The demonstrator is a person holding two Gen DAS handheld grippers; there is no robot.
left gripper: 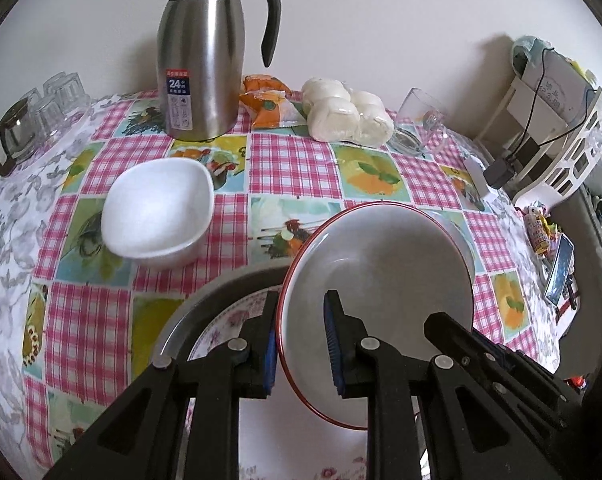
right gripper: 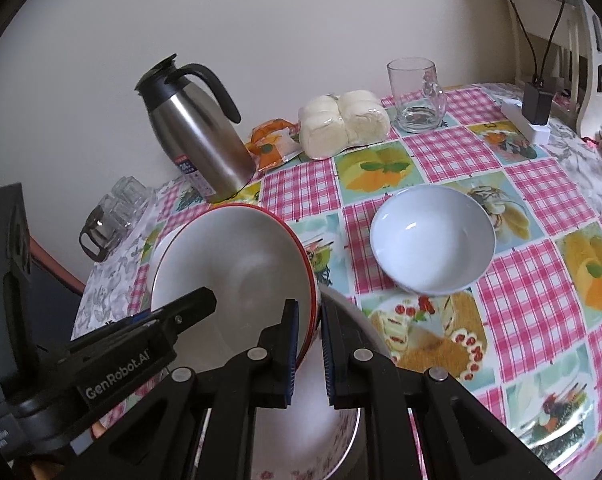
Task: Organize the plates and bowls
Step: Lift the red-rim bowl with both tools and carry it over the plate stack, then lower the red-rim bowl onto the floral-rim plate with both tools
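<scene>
A white bowl with a red rim (left gripper: 381,264) hangs tilted above a floral plate (left gripper: 237,320) that lies in a metal-rimmed dish. My left gripper (left gripper: 301,344) is shut on the bowl's left rim. My right gripper (right gripper: 309,344) is shut on the opposite rim of the same red-rimmed bowl (right gripper: 229,268). Each gripper shows in the other's view: the right gripper (left gripper: 441,324) and the left gripper (right gripper: 197,300). A white square bowl (left gripper: 157,216) sits on the tablecloth to the left. A white round bowl (right gripper: 433,240) sits to the right.
At the back by the wall stand a steel thermos jug (left gripper: 205,60), an orange packet (left gripper: 267,100), bagged white buns (left gripper: 345,114) and a glass mug (right gripper: 417,96). Small glasses and a glass pot (left gripper: 25,120) sit far left. A power strip with a charger (right gripper: 533,116) lies far right.
</scene>
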